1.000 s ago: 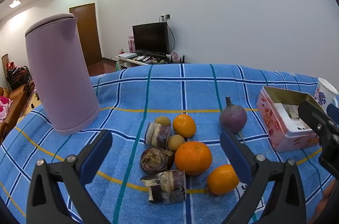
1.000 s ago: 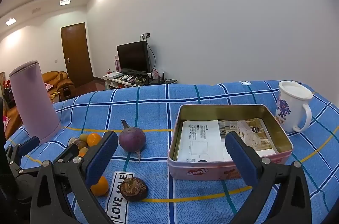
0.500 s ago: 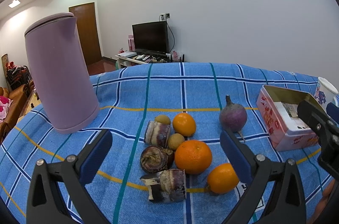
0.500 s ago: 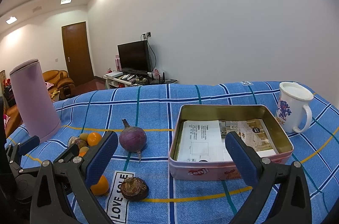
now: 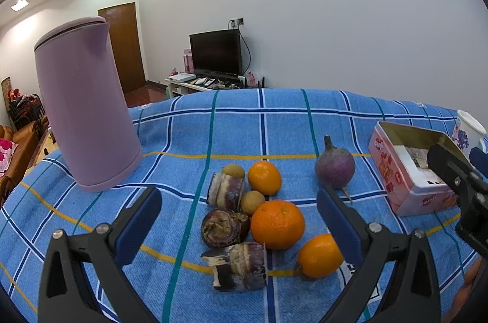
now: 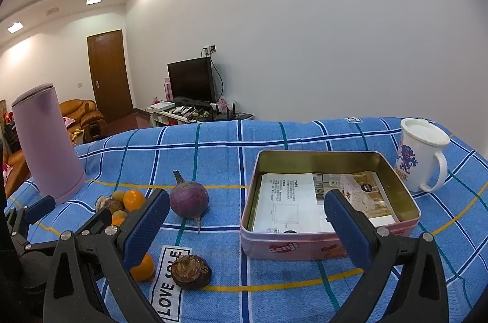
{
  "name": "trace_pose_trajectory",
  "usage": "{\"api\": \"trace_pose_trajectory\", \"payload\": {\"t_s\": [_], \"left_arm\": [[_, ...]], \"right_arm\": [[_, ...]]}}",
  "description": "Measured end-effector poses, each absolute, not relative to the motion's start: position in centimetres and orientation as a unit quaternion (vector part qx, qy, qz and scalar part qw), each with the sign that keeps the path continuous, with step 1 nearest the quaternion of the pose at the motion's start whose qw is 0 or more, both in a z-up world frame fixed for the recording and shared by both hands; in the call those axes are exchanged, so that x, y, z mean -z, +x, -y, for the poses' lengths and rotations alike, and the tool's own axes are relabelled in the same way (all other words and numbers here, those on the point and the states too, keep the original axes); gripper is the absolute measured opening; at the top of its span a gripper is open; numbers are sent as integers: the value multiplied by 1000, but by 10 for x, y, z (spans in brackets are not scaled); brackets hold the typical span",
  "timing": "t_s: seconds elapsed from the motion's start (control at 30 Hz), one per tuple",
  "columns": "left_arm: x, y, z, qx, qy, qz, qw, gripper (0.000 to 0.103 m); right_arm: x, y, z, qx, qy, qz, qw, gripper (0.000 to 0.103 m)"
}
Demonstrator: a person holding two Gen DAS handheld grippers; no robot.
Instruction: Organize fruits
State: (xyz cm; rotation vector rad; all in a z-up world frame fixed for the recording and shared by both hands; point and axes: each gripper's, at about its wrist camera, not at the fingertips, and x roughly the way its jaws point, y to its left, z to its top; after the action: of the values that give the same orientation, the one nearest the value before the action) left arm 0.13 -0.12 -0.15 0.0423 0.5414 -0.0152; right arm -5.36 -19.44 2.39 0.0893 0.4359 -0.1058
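No fruit has been put away yet, as far as the pictures show. The fruits all lie loose on the counter, which has a blue checked cloth on it. The big orange sits in the middle of the pile. A smaller orange is just behind it, and another small orange is near and to the right. Two little brown fruits lie among them. Beside them are dark purple, rough chunks; I cannot tell what they are. A round purple root sits alone, between the pile and the pink tin. One more dark, round piece lies near, in front of the root. The tin is open and holds only papers, so it may be where the fruits go. All of the sorting is still left to do.

The left tongs are wide open and hold nothing. They hang above the fruit pile and touch none of it. The right tongs are wide open too, and empty. They point toward the tin and the root.

A tall purple kettle stands far left. A white mug stands far right.
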Motion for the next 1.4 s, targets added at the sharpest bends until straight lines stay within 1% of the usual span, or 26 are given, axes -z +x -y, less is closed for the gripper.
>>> {"api": "trace_pose_trajectory", "payload": {"t_s": [1.4], "left_arm": [[4,3,2,9,22,-279,960,103]], "right_arm": [[-19,-47,191,53,32,-235,970,102]]}}
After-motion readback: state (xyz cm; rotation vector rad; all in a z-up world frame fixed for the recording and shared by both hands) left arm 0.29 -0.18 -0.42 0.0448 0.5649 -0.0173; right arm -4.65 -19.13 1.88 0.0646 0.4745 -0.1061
